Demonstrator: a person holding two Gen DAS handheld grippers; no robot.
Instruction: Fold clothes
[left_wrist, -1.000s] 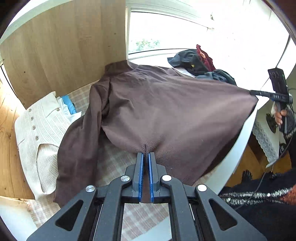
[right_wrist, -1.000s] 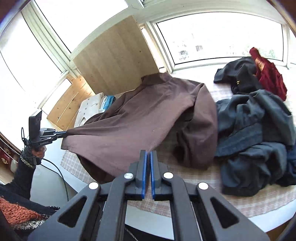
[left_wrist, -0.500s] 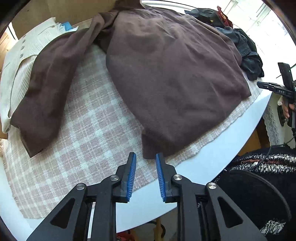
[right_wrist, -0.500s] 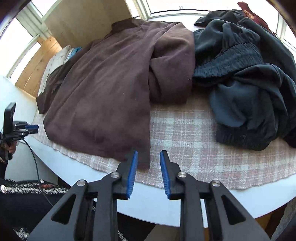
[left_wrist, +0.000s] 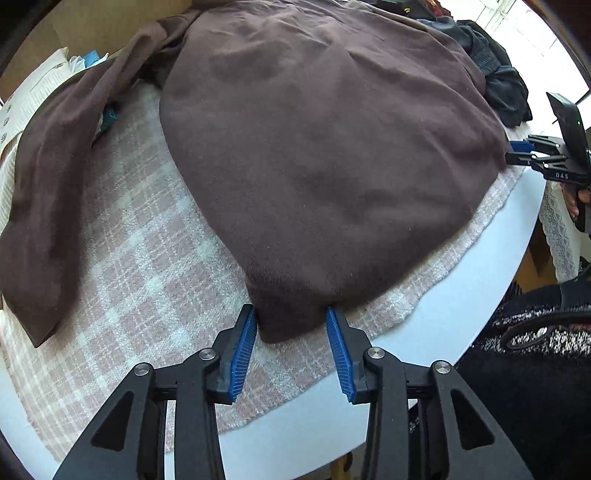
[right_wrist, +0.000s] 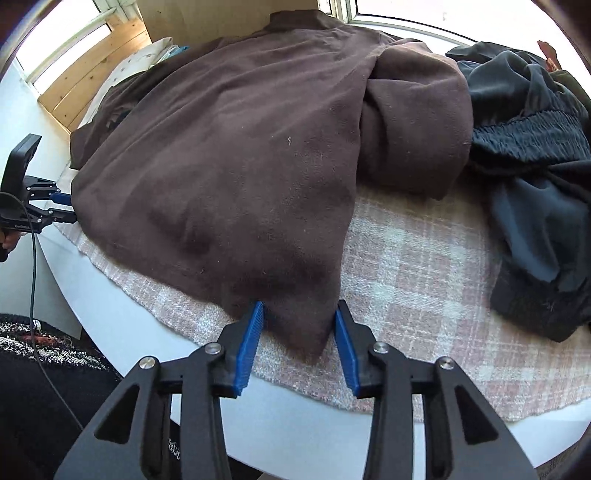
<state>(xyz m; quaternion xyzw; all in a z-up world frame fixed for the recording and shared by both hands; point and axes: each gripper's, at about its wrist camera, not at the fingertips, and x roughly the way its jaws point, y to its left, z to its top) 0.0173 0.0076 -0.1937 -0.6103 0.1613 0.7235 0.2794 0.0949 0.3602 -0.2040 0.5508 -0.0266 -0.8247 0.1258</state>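
Your brown top (left_wrist: 325, 147) lies spread on the checked cloth (left_wrist: 147, 266) at the table's near edge. Your left gripper (left_wrist: 291, 347) and right gripper (right_wrist: 298, 341) each gape wide around a hem corner, gripping nothing.

Open plaid cloth either side of the brown garment

Bare checked cloth (left_wrist: 140, 266) lies left of the brown garment (left_wrist: 314, 147); to its right, dark clothes (right_wrist: 535, 177) crowd the surface (right_wrist: 129, 325), whose front edge is bare.

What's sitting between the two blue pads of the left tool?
A bottom corner of the brown fleece garment, lying on the pink checked cloth; the left tool view shows it.
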